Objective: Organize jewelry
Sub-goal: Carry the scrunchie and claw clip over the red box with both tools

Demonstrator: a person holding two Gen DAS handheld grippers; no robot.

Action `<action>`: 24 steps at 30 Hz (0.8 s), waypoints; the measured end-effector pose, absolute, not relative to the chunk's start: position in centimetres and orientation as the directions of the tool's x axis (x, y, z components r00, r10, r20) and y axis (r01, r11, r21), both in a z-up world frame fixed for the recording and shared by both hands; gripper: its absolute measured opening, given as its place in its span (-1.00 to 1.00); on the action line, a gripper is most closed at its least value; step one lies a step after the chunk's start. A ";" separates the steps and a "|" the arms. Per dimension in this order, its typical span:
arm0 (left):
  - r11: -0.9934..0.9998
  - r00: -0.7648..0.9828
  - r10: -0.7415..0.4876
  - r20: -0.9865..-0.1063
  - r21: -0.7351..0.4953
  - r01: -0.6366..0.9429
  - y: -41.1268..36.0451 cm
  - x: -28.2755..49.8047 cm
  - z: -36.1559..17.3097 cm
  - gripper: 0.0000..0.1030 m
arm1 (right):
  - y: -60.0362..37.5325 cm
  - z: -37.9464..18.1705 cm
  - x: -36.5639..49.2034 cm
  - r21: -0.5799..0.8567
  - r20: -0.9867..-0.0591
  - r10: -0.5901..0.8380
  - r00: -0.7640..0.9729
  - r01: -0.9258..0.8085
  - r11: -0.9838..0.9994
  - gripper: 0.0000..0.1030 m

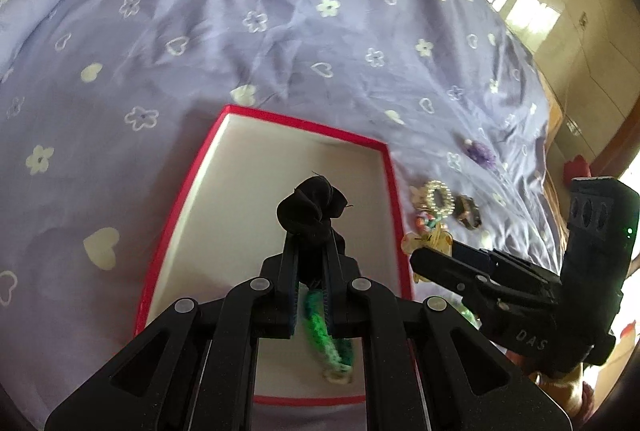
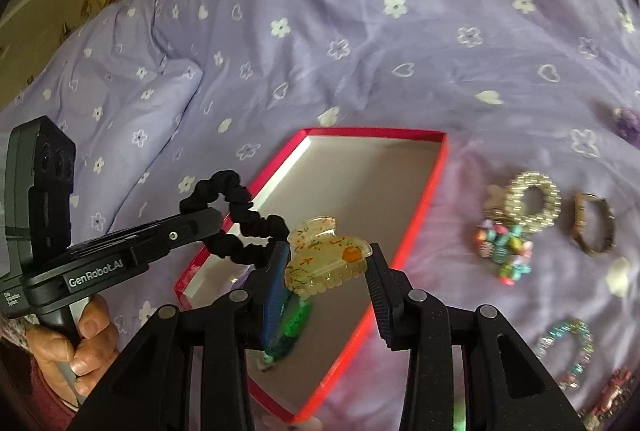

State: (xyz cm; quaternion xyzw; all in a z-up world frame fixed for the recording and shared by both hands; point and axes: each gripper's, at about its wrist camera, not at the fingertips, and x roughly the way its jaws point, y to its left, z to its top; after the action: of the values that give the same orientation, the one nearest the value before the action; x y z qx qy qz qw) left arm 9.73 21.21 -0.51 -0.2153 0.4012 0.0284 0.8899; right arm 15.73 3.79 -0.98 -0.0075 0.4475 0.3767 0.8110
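A red-rimmed box (image 1: 188, 191) with a white floor lies on the purple bedspread; it also shows in the right wrist view (image 2: 424, 207). My left gripper (image 1: 311, 251) is shut on a black scrunchie (image 1: 312, 207) and holds it above the box; the scrunchie also shows in the right wrist view (image 2: 240, 219). My right gripper (image 2: 328, 271) is shut on a translucent yellow claw clip (image 2: 326, 257) over the box's near half. A green beaded piece (image 1: 326, 335) lies in the box near its front edge and shows in the right wrist view (image 2: 294, 323).
Right of the box lie a pearl scrunchie (image 2: 532, 201), a colourful bead cluster (image 2: 506, 251), a brown band (image 2: 594, 227), a teal bracelet (image 2: 568, 345) and a purple flower piece (image 2: 626, 123). A pillow (image 2: 132, 111) bulges at the left.
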 end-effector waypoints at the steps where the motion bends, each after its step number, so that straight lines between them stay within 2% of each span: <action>1: 0.902 0.671 -0.123 -0.731 -0.364 -0.231 21.6 9.9 -1.0 -0.84 | 4.5 -1.4 15.9 0.320 -0.740 0.599 0.305 -0.624 0.713 -0.25; 15: 0.877 0.567 -0.117 -0.815 -0.353 -0.327 24.7 11.6 -6.9 -0.84 | 9.4 -5.9 17.1 0.219 -0.847 0.486 0.215 -0.693 0.687 -0.25; 24: 0.887 0.516 -0.082 -0.853 -0.299 -0.353 24.8 11.6 -8.0 -0.76 | 10.7 -6.8 16.6 0.160 -0.876 0.438 0.204 -0.733 0.661 -0.25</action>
State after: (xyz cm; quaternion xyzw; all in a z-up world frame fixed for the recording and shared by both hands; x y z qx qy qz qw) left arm 11.60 24.83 -8.02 -0.2239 0.4853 0.0804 0.8414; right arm 16.63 10.67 -6.77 -0.1478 0.5004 0.3843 0.7616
